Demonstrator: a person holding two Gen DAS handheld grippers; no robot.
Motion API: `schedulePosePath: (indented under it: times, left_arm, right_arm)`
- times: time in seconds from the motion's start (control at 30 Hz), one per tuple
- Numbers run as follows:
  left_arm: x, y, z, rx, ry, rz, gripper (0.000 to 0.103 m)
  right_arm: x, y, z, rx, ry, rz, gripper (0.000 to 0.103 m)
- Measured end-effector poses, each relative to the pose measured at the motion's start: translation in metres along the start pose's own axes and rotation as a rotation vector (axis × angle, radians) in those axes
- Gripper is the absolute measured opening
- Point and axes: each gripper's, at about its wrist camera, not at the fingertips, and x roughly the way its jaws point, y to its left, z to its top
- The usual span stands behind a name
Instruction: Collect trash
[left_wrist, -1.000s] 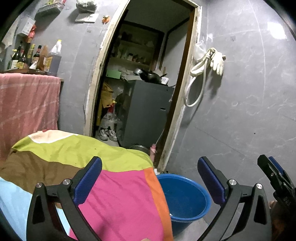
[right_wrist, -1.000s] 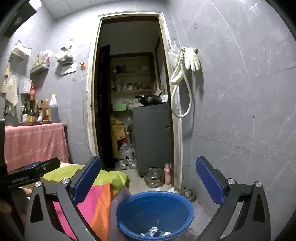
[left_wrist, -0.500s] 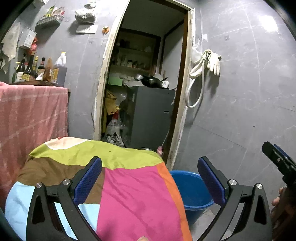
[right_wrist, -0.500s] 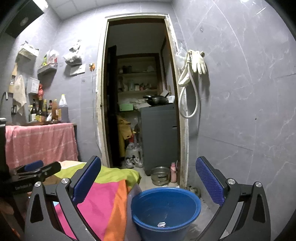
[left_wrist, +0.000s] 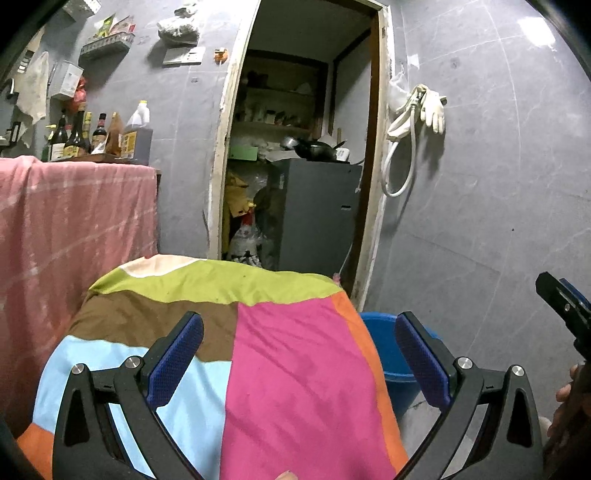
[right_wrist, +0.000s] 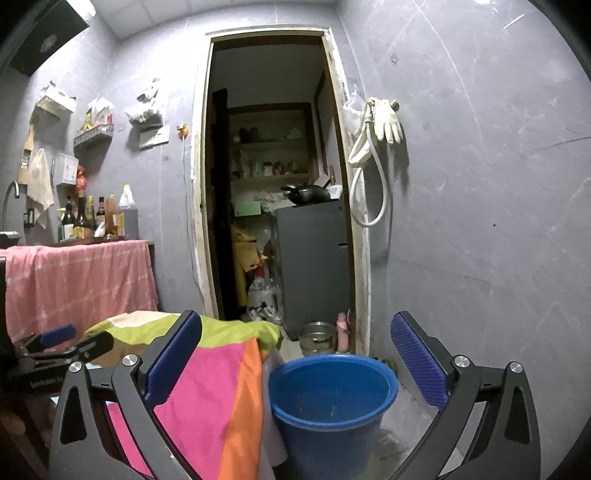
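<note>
- The left gripper (left_wrist: 299, 354) hangs over a table draped in a patchwork cloth (left_wrist: 295, 354) of pink, green, brown, light blue and orange; its blue-padded fingers (left_wrist: 173, 360) stand wide apart with nothing between them.
- The right gripper (right_wrist: 295, 362) is spread just as wide and empty, aimed at a blue bucket (right_wrist: 332, 402) on the floor just right of the cloth's hanging orange edge.
- In the right wrist view the bucket's upper inside wall looks bare; its bottom is out of sight, so I cannot tell whether any trash lies in it.
- From the left wrist view only a part of the bucket (left_wrist: 388, 354) shows past the cloth's right edge.
- Far behind, an open doorway (right_wrist: 273, 177) leads to a cluttered storeroom with a grey cabinet (right_wrist: 314, 266).
- A white glove (right_wrist: 386, 120) and a hose hang on the grey wall right of the doorway.
- Far left, bottles (right_wrist: 96, 218) stand above a pink cloth (right_wrist: 74, 280).
</note>
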Motion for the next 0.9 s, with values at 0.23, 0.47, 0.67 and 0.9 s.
schedulePosePath:
  times: [0.23,0.47,0.67,0.9]
  left_arm:
    - [-0.007,0.0,-0.013,0.01,0.011,0.016,0.101]
    - [-0.012,0.002,-0.025,0.009,0.012,0.03,0.101]
    - [-0.014,0.004,-0.032,0.009,0.025,0.033,0.101]
    - [-0.014,0.004,-0.04,0.008,0.035,0.033,0.101]
  right_arm:
    - [-0.01,0.001,-0.017,-0.024,0.024,-0.027,0.103]
    - [-0.018,0.0,-0.029,-0.037,0.022,-0.051,0.103]
    - [-0.021,-0.003,-0.036,-0.049,0.026,-0.063,0.103]
    - [-0.02,-0.004,-0.043,-0.055,0.037,-0.066,0.103]
